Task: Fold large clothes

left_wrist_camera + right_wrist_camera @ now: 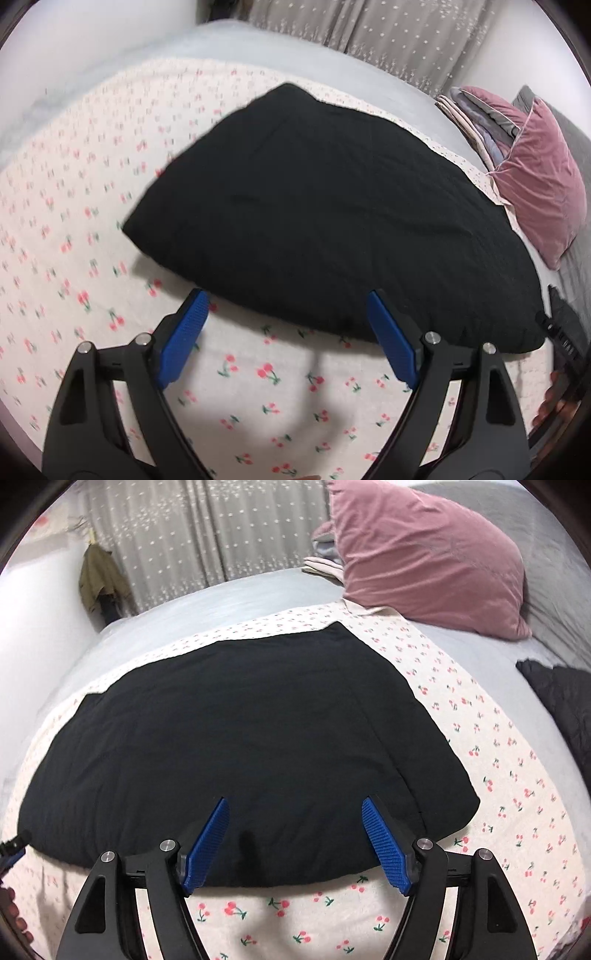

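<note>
A large black garment (325,221) lies folded flat on a white cherry-print sheet (74,258). In the left wrist view my left gripper (286,299) hovers open at the garment's near edge, blue pads wide apart with nothing between them. In the right wrist view the same black garment (240,738) fills the middle, and my right gripper (295,805) stands open just over its near edge on the cherry-print sheet (498,757), gripping nothing. The right gripper's tip shows at the far right of the left wrist view.
A pink velvet pillow (539,177) and a stack of folded fabrics (476,122) sit at the bed's far right. Dark clothing (561,701) lies on the grey bedcover (221,598). A patterned curtain (203,535) hangs behind, with an olive garment (99,579) beside it.
</note>
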Tool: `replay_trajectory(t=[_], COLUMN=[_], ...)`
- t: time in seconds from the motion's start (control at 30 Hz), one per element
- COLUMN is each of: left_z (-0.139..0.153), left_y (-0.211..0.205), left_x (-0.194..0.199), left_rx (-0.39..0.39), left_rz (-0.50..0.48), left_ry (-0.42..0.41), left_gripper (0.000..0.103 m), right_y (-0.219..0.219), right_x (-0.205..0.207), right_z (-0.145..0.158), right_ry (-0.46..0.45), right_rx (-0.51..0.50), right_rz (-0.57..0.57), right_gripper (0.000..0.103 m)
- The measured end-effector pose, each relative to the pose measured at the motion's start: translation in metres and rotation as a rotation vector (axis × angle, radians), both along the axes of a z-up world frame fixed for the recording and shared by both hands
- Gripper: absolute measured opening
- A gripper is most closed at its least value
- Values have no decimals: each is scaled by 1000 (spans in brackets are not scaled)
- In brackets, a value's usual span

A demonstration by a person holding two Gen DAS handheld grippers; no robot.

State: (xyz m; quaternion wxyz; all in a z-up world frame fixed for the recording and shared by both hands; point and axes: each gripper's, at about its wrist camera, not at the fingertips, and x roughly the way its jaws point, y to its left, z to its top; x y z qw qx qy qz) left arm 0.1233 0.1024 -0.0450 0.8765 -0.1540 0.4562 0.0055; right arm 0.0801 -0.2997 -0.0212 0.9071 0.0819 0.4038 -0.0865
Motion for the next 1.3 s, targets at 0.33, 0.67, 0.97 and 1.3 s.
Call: replay_trajectory(t=[0.33, 0.67, 0.97, 1.3], left_z=[-21, -32, -48, -50], left_y=[9, 18, 27, 36], left_x=[6, 20, 43, 54], left_rx=[-109, -240, -365, -342], left_rz=[67, 95, 101, 195], left_ry=[22, -16, -56, -119], left_gripper=[87, 87, 87, 47], right_y=[13, 25, 36, 34], right_x=[-2, 6, 13, 12], right_z=[-2, -11, -21, -23], right_ry=[2, 29, 57, 59], right_rx=[-28, -36, -8, -17], right_rz=[28, 52, 76, 95], right_gripper=[77, 77, 77, 77])
